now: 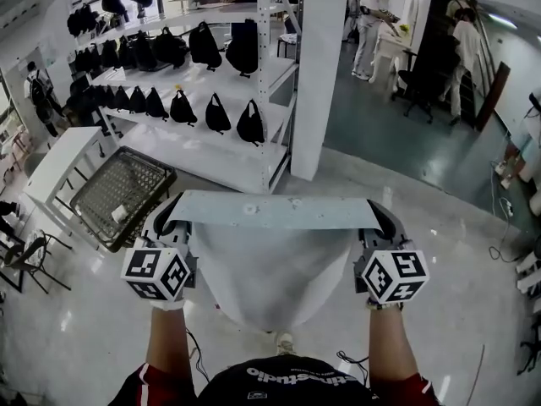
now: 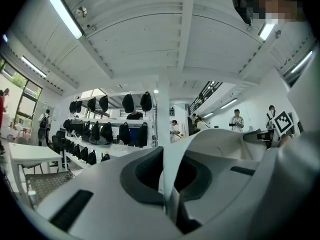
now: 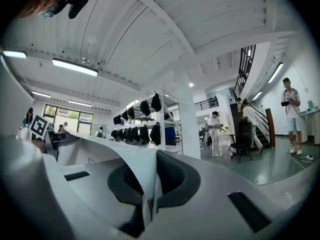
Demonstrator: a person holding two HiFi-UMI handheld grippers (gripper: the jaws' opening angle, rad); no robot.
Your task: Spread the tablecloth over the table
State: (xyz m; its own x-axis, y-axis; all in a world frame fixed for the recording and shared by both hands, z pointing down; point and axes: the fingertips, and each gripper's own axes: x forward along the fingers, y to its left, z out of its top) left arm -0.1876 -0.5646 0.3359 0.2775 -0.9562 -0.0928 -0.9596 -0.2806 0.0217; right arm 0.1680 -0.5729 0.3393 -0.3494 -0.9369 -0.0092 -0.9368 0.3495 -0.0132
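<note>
A white tablecloth [image 1: 270, 269] hangs in the air in front of me, stretched by its top edge between both grippers, with a narrow strip folded over along the top. My left gripper [image 1: 173, 216] is shut on the cloth's left corner. My right gripper [image 1: 379, 218] is shut on the right corner. In the left gripper view the cloth [image 2: 220, 139] runs out from the pinched jaws [image 2: 167, 181] toward the right. The right gripper view shows the cloth [image 3: 100, 151] leaving the closed jaws [image 3: 149, 186] toward the left. Both grippers point level, at about chest height.
A white table [image 1: 59, 163] stands at the far left, with a dark mesh rack [image 1: 122, 194] tilted beside it. White shelving [image 1: 211, 91] with several black bags and a white pillar [image 1: 319, 66] stand ahead. People stand at a desk at the back right [image 1: 372, 24]. Cables [image 1: 499, 227] lie on the floor at right.
</note>
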